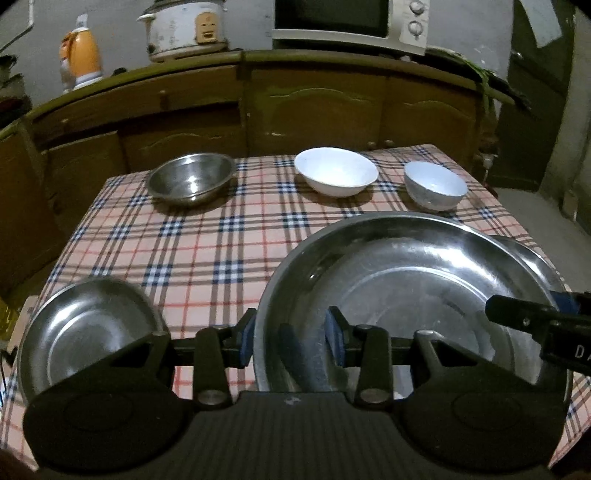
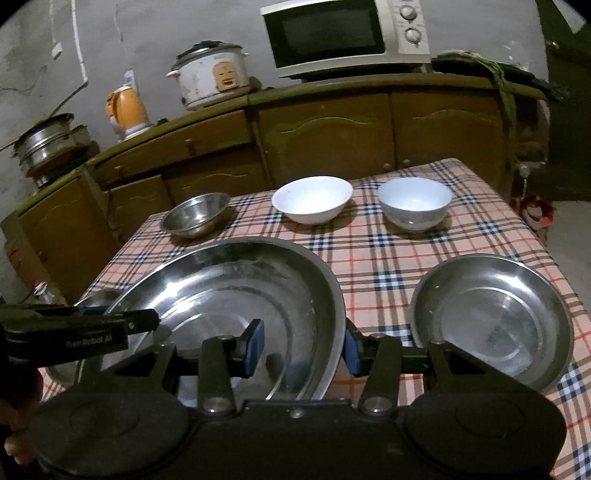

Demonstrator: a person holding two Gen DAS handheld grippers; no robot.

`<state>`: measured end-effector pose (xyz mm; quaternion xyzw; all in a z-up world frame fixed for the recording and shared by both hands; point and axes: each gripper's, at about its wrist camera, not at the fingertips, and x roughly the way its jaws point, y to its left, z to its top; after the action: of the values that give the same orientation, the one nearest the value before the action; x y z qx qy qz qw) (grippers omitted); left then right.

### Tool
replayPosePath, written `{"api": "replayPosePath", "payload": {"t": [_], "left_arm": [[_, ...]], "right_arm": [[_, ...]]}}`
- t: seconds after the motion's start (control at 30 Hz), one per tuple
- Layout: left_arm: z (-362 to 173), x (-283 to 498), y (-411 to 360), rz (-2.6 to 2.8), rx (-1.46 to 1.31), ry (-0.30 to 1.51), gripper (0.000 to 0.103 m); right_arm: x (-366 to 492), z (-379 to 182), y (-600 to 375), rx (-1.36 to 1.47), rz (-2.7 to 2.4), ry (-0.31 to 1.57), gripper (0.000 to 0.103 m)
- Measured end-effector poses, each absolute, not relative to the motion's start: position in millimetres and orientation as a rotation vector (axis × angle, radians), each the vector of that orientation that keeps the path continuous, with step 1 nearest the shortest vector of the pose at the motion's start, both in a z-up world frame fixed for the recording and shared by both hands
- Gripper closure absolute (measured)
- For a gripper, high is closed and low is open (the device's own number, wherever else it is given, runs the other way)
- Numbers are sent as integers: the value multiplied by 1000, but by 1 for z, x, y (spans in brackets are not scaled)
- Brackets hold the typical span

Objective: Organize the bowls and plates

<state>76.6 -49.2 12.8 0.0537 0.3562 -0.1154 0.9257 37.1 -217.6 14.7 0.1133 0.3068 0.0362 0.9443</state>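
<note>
A large steel plate (image 1: 406, 280) (image 2: 229, 288) hangs just above the checked tablecloth (image 1: 203, 251), held from both sides. My left gripper (image 1: 291, 339) is shut on its left rim, one pad inside and one outside. My right gripper (image 2: 303, 347) is shut on its right rim in the same way. A smaller steel plate (image 1: 85, 328) lies to the left, and another steel plate (image 2: 491, 317) lies to the right. Along the far edge stand a small steel bowl (image 1: 190, 182) (image 2: 195, 214), a white bowl (image 1: 336, 170) (image 2: 312, 199) and a pale blue bowl (image 1: 434, 184) (image 2: 413, 206).
Behind the table runs a wooden cabinet (image 2: 325, 129) carrying a rice cooker (image 2: 210, 79), an orange kettle (image 2: 127, 109) and a microwave (image 2: 347, 35). Stacked steel pots (image 2: 48, 147) sit at the far left. The table's right edge drops to the floor (image 2: 569, 236).
</note>
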Motion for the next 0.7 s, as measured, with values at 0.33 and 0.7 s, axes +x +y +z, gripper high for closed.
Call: {"api": "replayPosePath", "payload": {"t": [0.33, 0.7], "left_arm": [[18, 87, -55, -260, 125, 718, 63], [14, 93, -51, -235, 111, 725, 63]], "right_arm": [[50, 26, -220, 204, 46, 631, 47], [60, 18, -216, 191, 64, 630, 47]]}}
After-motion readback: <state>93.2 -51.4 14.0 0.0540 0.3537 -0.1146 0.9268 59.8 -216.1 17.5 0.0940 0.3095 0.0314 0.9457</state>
